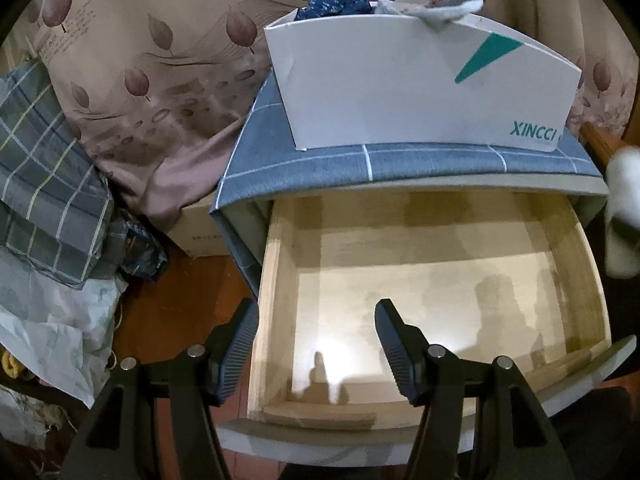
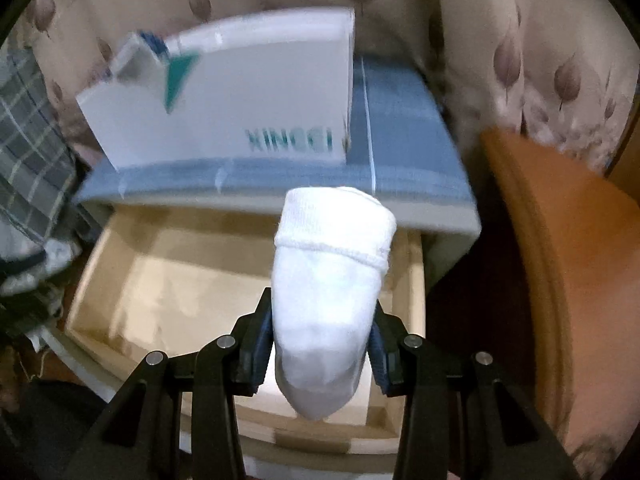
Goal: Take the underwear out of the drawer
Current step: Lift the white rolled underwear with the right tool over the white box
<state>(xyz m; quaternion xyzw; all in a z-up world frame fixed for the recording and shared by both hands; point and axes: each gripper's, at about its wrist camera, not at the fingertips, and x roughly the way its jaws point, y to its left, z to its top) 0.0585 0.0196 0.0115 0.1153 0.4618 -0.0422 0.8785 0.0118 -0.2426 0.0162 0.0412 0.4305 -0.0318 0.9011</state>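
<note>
A: What is seen of the drawer?
B: It is pulled out, its wooden floor bare.
A: And the grippers?
B: The left gripper is held wide apart, gripping nothing; a white sock is clamped above the drawer by the right gripper.

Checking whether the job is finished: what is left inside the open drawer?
The open drawer shows only bare wooden floor. The right tongs hold a white sock above it. The drawer's back part stays hidden under the cabinet top.
</note>
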